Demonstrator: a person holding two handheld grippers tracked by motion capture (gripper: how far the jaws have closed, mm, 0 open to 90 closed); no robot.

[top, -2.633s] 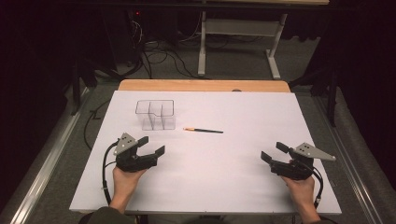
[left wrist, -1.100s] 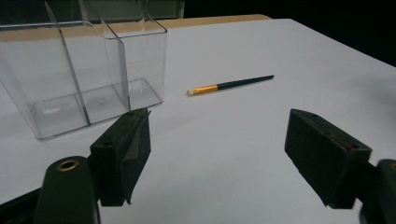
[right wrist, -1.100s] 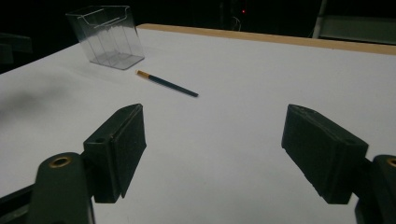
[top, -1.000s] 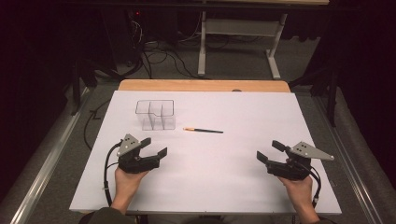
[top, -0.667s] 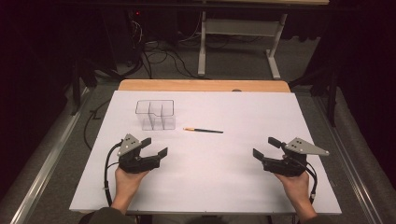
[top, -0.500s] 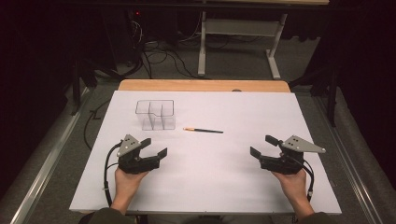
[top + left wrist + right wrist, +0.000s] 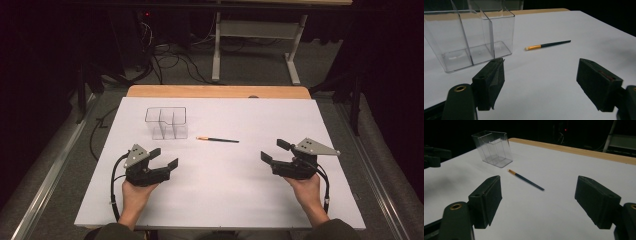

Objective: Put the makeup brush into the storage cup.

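Brush (image 7: pixel 217 139) lying untouched at the middle of the high view, both tongs approaching with jaws wide.

It is resting flat on the white table (image 7: pixel 235 200), orange ferrule pointing toward the clear divided organizer (image 7: pixel 166 122) just up and left of it, near but apart. The right gripper (image 7: pixel 275 151) is hovering at the right of the frame with jaws gaping and nothing between them, angling toward the brush; the left gripper (image 7: pixel 164 157) is waiting at lower left, equally spread and empty. Reach is the step in hand, I'd judge; next comes lowering one gripper astride the thin handle and pinching squarely.
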